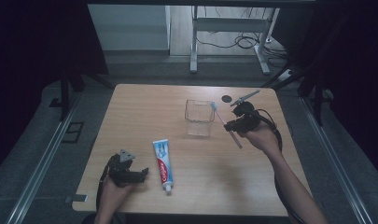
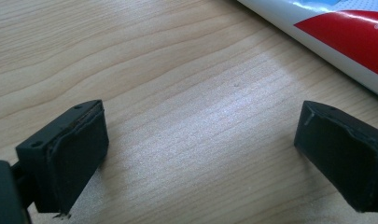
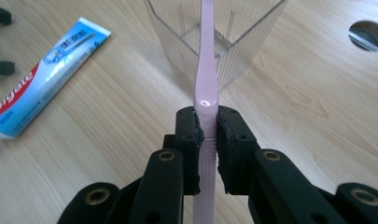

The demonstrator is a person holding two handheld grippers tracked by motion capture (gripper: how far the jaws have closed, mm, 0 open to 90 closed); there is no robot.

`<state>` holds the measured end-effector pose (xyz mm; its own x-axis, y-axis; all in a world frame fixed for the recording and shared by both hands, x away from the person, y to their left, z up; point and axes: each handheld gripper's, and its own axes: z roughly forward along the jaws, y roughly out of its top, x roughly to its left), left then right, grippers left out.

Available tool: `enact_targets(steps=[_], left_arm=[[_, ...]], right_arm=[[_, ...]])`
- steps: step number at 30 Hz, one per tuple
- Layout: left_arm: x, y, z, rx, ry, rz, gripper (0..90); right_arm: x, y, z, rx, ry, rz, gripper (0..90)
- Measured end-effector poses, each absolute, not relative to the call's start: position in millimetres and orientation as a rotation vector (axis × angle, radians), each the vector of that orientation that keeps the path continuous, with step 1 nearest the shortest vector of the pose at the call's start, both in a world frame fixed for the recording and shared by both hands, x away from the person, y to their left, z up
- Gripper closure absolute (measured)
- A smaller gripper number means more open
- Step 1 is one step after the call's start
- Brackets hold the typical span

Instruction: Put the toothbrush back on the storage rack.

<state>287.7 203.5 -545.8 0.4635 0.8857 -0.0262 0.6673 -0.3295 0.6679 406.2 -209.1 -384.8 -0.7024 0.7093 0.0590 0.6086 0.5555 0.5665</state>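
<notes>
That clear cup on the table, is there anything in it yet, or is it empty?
Empty and upright. Through the clear cup only its bare bottom shows. The pink toothbrush, clamped in the right gripper, has its head at the rim, not inside.

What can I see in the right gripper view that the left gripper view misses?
The right gripper view alone shows a pink toothbrush clamped in the right claw, pointing at a clear cup, and a round hole in the table. The left gripper view alone shows the left claw open over bare wood. Both show the toothpaste tube and the wooden table.
</notes>
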Motion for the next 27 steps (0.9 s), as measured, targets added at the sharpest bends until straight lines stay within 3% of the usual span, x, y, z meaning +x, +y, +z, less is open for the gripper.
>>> enact_targets(steps=[27], left_arm=[[287.8,203.4,-545.8,2.099,1.287,0.461,3.1]], right_arm=[[438.3,-176.1,-378.3,1.068,2.484,0.995,78.1]])
